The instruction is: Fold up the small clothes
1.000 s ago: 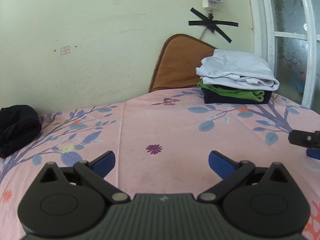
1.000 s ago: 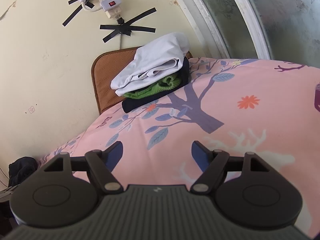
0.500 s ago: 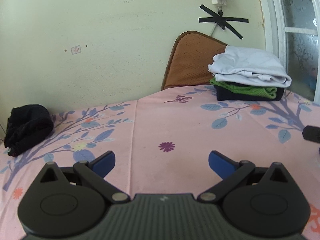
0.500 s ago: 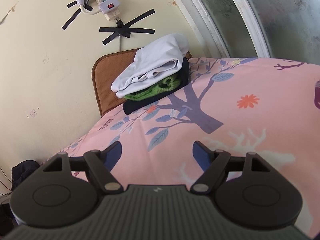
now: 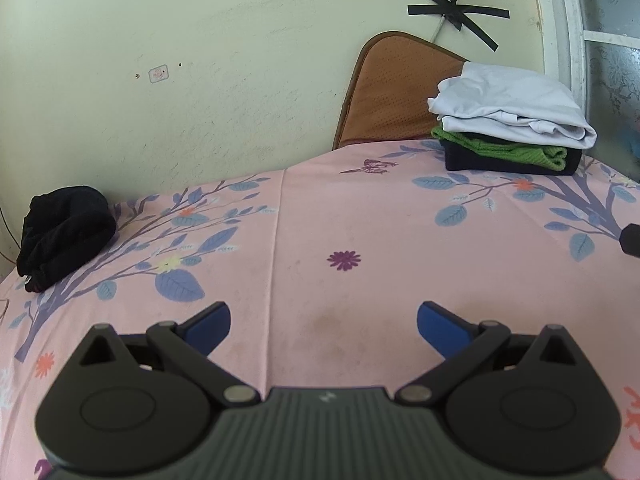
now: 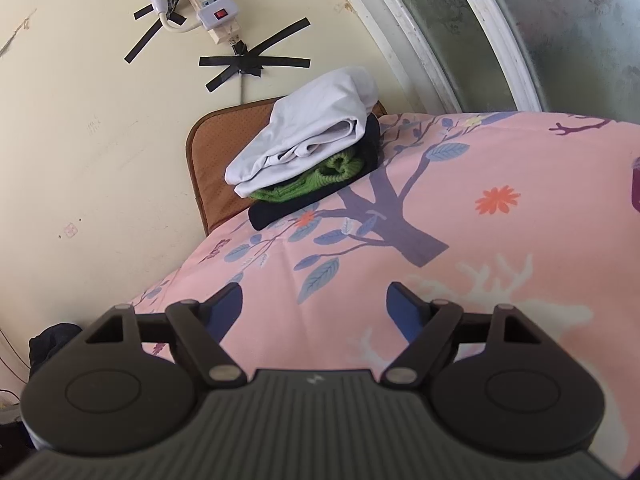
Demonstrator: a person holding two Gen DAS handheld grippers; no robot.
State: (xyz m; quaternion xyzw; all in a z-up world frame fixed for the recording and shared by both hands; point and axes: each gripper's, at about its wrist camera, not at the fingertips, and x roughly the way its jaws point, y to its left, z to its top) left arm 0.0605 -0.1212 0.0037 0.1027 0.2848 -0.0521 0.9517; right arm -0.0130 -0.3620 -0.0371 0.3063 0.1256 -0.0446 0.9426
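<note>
A stack of folded clothes [image 5: 510,128] sits at the far right of the pink floral cloth [image 5: 320,220]: white on top, green in the middle, dark at the bottom. It also shows in the right wrist view [image 6: 312,160]. A crumpled black garment [image 5: 64,232] lies at the far left edge, and a bit of it shows in the right wrist view [image 6: 50,340]. My left gripper [image 5: 324,322] is open and empty above the middle of the cloth. My right gripper [image 6: 314,308] is open and empty, and its tip shows at the left view's right edge [image 5: 631,239].
A brown cushion [image 5: 392,88] leans against the wall behind the stack. A power strip [image 6: 212,8] and black tape are on the wall. A window frame [image 6: 440,36] stands to the right. The cloth drops off at the left edge.
My left gripper has swung to the left and pulled back a little, so the black garment shows more fully and the right gripper has slid to the frame edge. The right gripper has barely moved.
</note>
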